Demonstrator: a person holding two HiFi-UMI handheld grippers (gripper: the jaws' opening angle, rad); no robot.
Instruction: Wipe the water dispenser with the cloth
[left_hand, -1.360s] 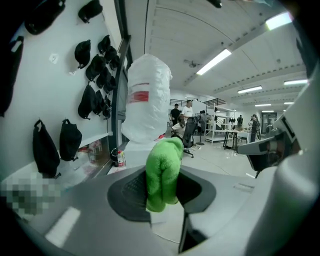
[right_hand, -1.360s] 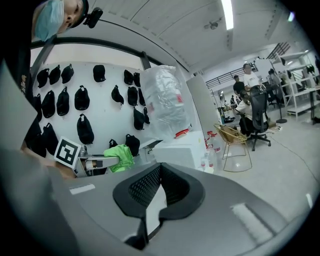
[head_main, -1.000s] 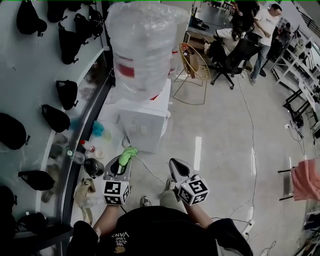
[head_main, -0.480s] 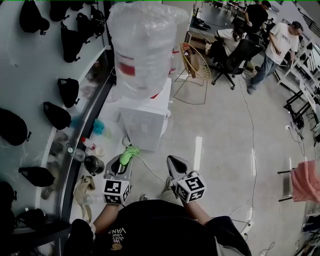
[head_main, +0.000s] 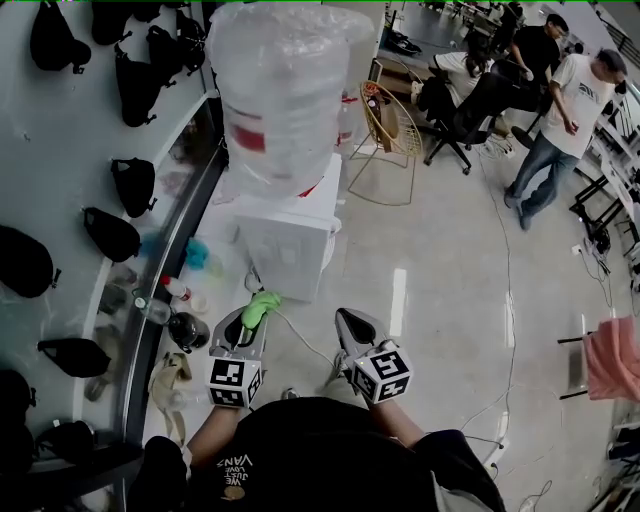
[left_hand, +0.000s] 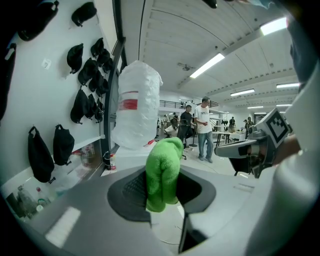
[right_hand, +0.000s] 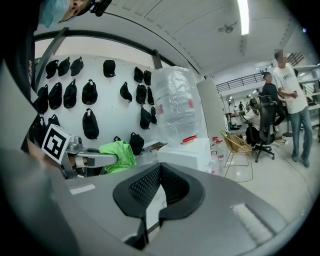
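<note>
One water dispenser (head_main: 290, 240), one cloth (head_main: 262, 303), two tongs (head_main: 243, 330) (head_main: 350, 326), one wire chair (head_main: 387, 125).

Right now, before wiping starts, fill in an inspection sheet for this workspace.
Surface: pale glossy floor.
Job's things: green cloth held short of the white water dispenser; wrapped bottle on top.
Clutter: small bottles on the floor left of the dispenser.
Grippers: left gripper jaws shut on the cloth; right gripper jaws together, empty.
Cables: white cable on the floor by the dispenser.
Surroundings: black bags on the wall; people and chairs far right.
</note>
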